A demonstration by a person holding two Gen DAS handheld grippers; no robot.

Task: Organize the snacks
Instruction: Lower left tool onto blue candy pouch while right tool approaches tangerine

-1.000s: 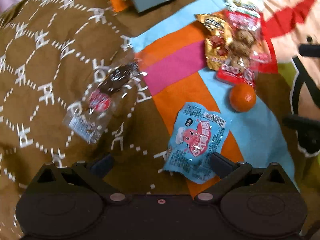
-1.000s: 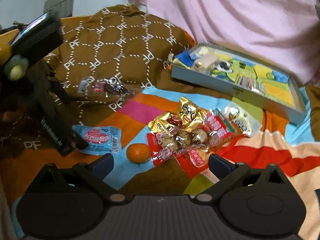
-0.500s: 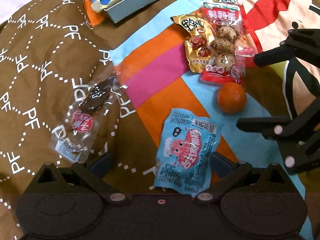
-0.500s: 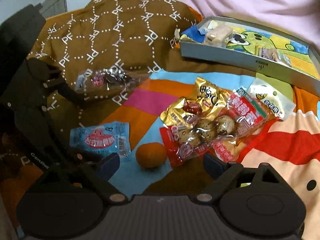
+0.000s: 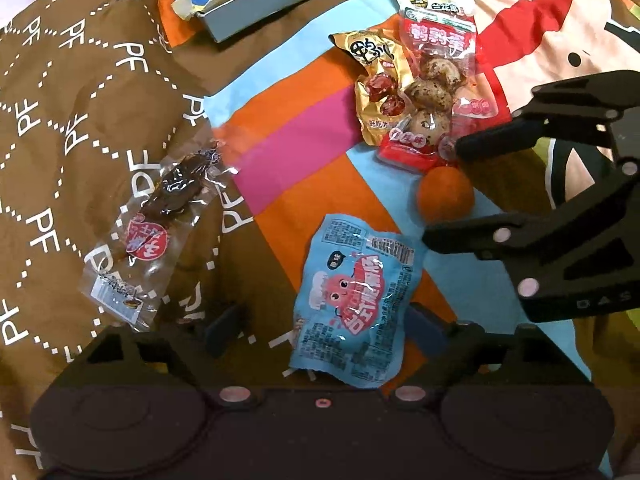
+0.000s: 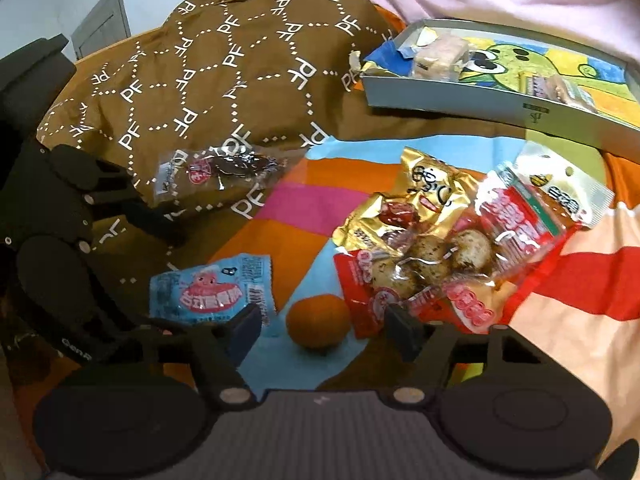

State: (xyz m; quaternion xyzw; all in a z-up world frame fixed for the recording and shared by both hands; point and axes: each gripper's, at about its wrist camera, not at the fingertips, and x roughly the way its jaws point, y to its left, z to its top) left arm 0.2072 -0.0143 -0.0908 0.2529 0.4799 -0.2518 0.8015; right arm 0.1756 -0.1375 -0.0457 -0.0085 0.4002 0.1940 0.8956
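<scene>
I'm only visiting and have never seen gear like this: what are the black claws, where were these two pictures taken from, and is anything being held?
There is no robot here. A person holds a two-finger gripper in each hand, and a camera on each looks along its fingers, so each picture shows its own gripper at the bottom. On a colourful blanket lie snacks: a blue packet, a small orange, a red pack of speckled eggs, a gold packet and a clear packet; a shallow box lies behind. The left gripper straddles the blue packet; the right gripper straddles the orange. Both have just been closing, but neither grips anything yet.
</scene>
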